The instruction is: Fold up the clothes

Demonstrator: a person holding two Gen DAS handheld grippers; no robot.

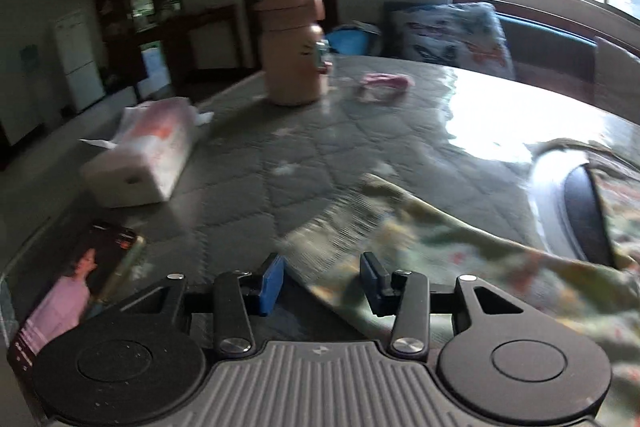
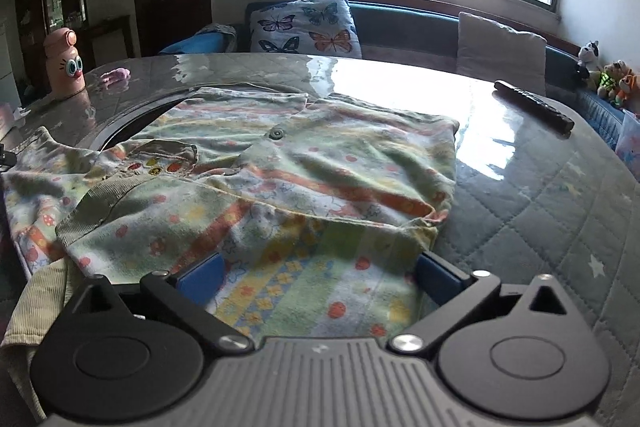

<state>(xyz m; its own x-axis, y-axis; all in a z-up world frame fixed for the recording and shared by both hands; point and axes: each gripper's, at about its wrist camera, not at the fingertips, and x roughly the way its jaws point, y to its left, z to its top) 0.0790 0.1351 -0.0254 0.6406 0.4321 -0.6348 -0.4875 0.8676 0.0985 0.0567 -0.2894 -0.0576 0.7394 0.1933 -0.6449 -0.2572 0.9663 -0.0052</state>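
A small patterned garment (image 2: 260, 171), pale green with orange stripes and a button, lies partly folded on the glass-topped table (image 2: 520, 187). My right gripper (image 2: 320, 279) is wide open, its blue pads either side of the garment's near edge, close above the cloth. In the left wrist view a sleeve or edge of the same garment (image 1: 420, 247) reaches toward my left gripper (image 1: 322, 283), which is open with the cloth's corner lying between its blue pads. The cloth there is motion-blurred.
A tissue pack (image 1: 148, 155), a phone (image 1: 76, 291), a pink cartoon bottle (image 1: 292, 47) and a pink hair tie (image 1: 384, 85) sit on the table's left part. A dark remote (image 2: 534, 105) lies at the far right. Cushions (image 2: 306, 25) line the bench behind.
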